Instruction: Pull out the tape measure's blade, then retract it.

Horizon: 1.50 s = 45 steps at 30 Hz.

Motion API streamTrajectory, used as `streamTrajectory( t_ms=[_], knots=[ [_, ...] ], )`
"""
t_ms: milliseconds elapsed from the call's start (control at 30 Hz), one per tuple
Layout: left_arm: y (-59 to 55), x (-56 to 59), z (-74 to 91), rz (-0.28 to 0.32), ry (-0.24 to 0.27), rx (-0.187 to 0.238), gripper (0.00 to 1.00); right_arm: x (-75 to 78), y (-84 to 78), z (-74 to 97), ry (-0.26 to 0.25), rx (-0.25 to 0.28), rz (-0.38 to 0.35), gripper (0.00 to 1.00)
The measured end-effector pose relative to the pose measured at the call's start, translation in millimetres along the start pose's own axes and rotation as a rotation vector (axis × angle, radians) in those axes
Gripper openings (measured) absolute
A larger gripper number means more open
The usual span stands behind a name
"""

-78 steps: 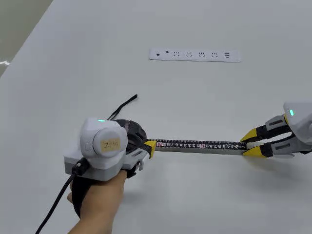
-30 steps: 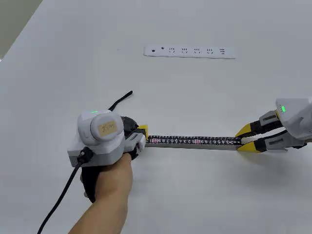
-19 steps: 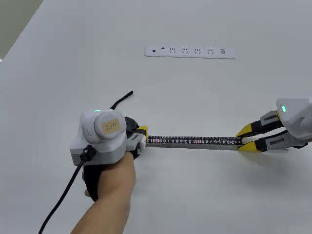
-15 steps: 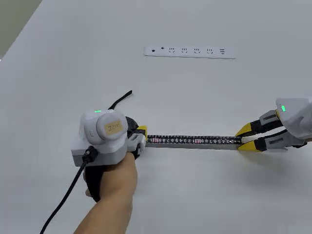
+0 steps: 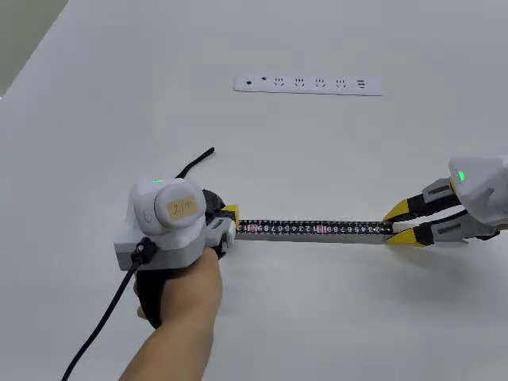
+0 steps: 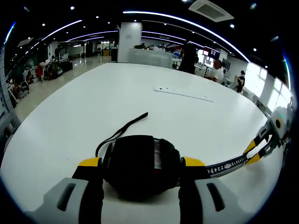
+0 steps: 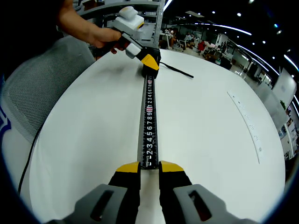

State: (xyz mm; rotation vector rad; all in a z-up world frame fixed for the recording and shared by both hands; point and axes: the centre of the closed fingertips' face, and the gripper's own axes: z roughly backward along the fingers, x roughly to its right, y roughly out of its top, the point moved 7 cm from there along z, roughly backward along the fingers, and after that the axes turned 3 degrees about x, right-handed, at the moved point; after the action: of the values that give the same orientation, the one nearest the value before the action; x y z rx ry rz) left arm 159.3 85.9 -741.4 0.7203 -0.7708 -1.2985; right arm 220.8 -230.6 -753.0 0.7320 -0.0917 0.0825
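A black tape measure case (image 6: 141,161) sits between the yellow-tipped jaws of my left gripper (image 6: 141,164), which is shut on it. In the head view that gripper (image 5: 227,224) is at the lower left, held by a hand. The blade (image 5: 316,229) is drawn out and runs to the right just above the white table. My right gripper (image 5: 400,224) is shut on the blade's end. In the right gripper view the blade (image 7: 149,116) stretches from the jaws (image 7: 149,167) up to the case (image 7: 150,60).
A white power strip (image 5: 308,84) lies flat at the far side of the table. The case's black wrist strap (image 5: 197,164) trails on the table behind the left gripper. A black cable hangs from the left gripper's handle.
The left gripper has shifted and rolled slightly in the hand. The blade's drawn-out length and the right gripper look the same.
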Motion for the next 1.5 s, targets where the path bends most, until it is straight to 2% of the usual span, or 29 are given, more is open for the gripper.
streamTrajectory(
  t_ms=[1500],
  knots=[
    [0.4, -2.5, 0.5, 0.008, -0.001, -0.008, 0.62, 2.2, 7.5, -6.0, 0.014, 0.012, 0.005, 0.14]
  ],
)
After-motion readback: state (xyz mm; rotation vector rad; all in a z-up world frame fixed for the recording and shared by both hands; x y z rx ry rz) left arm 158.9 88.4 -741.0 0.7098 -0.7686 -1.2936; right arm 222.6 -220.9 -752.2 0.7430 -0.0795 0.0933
